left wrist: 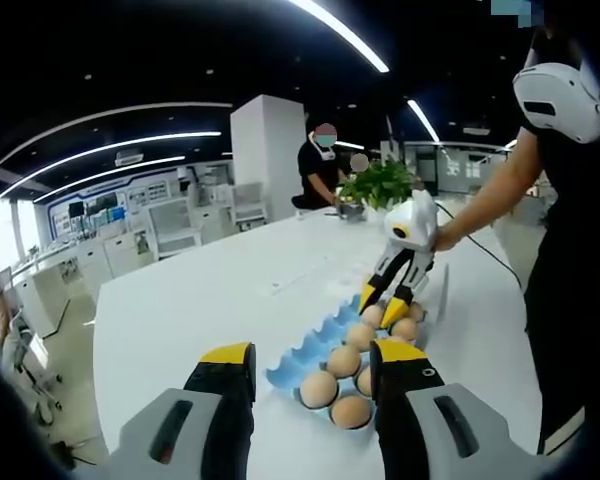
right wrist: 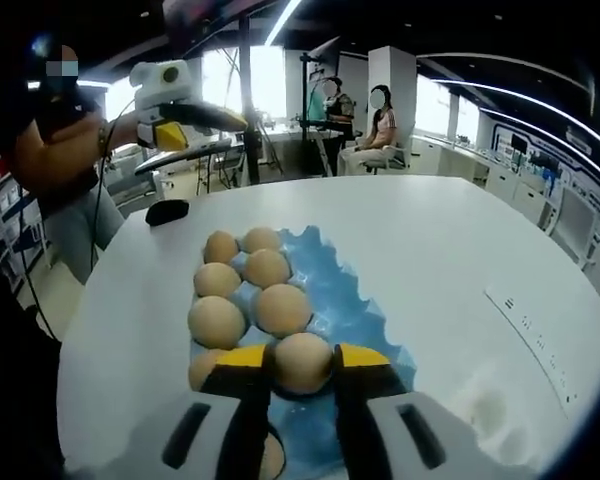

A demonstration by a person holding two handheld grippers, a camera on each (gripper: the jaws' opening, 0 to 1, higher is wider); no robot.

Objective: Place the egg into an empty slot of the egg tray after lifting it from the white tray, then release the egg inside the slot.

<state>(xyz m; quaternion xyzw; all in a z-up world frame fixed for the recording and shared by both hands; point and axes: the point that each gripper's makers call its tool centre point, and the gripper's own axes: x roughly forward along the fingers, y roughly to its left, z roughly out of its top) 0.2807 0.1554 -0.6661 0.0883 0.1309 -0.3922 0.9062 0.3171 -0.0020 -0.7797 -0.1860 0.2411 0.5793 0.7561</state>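
The egg (right wrist: 302, 362) sits between the jaws of my right gripper (right wrist: 302, 372), clamped on both sides, right over the blue egg tray (right wrist: 355, 310) on the white bench (right wrist: 460, 250). Seven other eggs (right wrist: 282, 308) fill the slots just beside it and beyond. My left gripper (left wrist: 312, 368) hangs open and empty, near the tray's other end. Farther off on the bench stand a potted plant (left wrist: 378, 185) and a dark object (right wrist: 166, 211); people sit behind.

White round table (left wrist: 230, 280), ceiling light strips (left wrist: 340, 30), white pillar (left wrist: 265, 155), potted plant (left wrist: 378, 185)
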